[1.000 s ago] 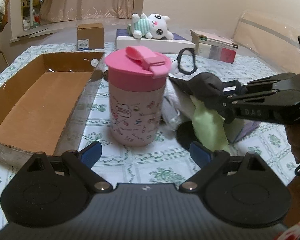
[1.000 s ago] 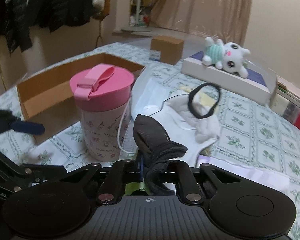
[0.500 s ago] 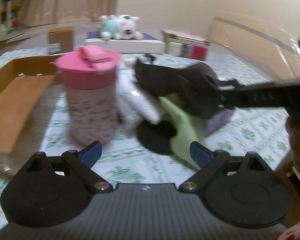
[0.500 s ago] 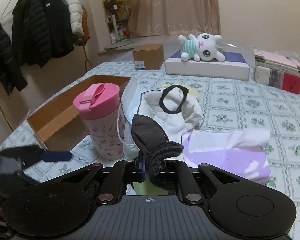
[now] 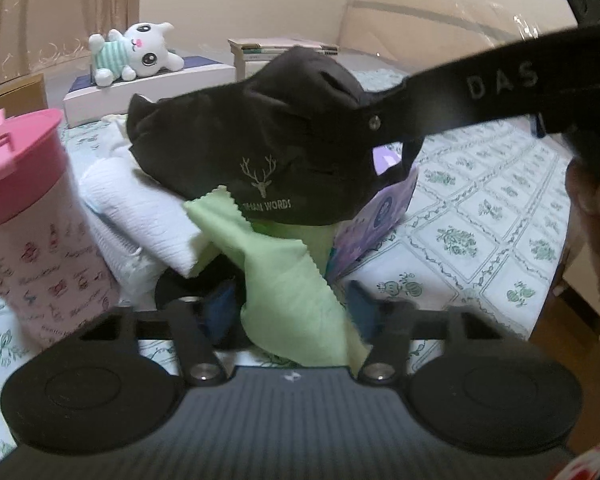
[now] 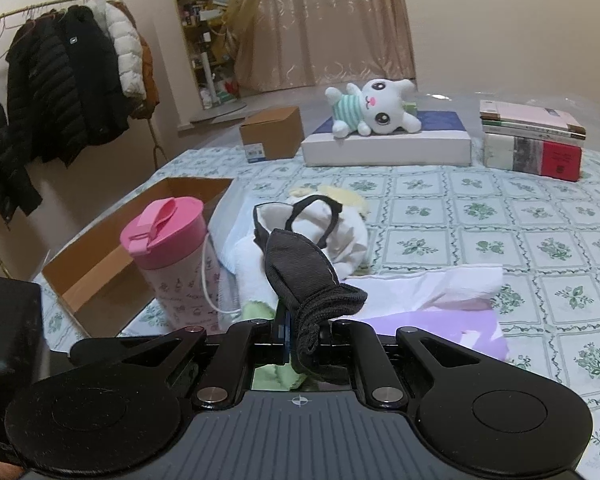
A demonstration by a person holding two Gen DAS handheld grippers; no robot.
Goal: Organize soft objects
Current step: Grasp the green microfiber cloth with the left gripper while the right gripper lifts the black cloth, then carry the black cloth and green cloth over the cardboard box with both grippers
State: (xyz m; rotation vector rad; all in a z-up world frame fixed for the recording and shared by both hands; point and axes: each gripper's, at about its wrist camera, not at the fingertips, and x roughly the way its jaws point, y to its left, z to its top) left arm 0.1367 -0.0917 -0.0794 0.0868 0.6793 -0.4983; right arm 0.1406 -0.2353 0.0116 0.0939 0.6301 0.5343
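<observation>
Our left gripper (image 5: 290, 312) is closing its jaws around the green cloth (image 5: 284, 280); our right gripper (image 6: 304, 338) clamps the black pouch (image 6: 300, 276). Only the left view shows its deer logo; only the right shows the cardboard box (image 6: 100, 264).

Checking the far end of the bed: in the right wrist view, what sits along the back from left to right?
Small cardboard box → flat white box with plush cat on it → stack of books.
</observation>
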